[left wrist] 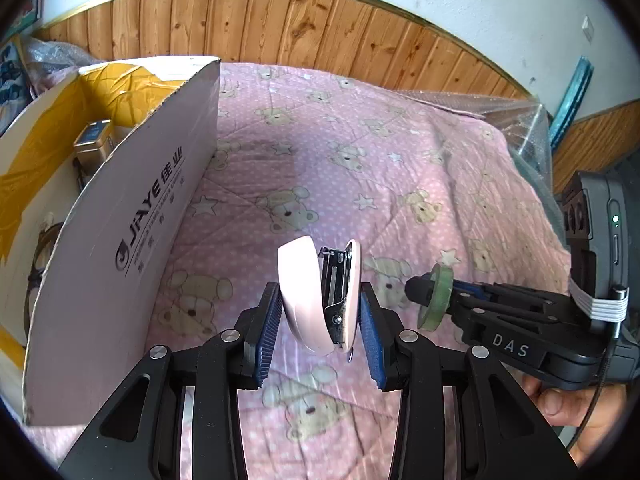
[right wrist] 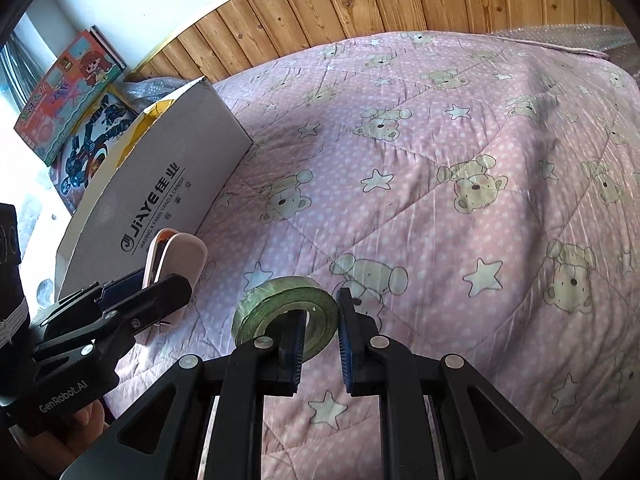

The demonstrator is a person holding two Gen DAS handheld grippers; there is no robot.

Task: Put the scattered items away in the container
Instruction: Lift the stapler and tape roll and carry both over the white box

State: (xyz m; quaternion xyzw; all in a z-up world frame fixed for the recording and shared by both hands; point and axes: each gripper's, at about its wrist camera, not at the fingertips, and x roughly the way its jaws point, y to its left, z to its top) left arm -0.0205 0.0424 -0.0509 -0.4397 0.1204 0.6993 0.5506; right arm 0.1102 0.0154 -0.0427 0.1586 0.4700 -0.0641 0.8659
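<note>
Pink bedding printed with bears and stars (right wrist: 440, 208) is lying under everything, with wooden panelling behind it. Taking the cardboard box (left wrist: 132, 264) as the landmark: the left gripper (left wrist: 320, 312) is hanging just to the right of its printed wall, its blue pads clamped on one pink stapler (left wrist: 316, 300) held upright and clear of the bedding. Further right of the box, the right gripper (right wrist: 320, 336) is pinching the wall of one green tape roll (right wrist: 284, 304), one finger through the roll's hole and the other outside it, the jaws drawn close together on it. Inside the box, one small metal tin (left wrist: 94, 140) is showing; what else lies in there I cannot tell.

Both items appear to be in transit, so the carrying step seems to be in hand. Next, each gripper would need to clear the box's tall wall, come over the opening, and then part its jaws. Beyond the box, two colourful toy cartons (right wrist: 68, 92) are leaning against the wall.
</note>
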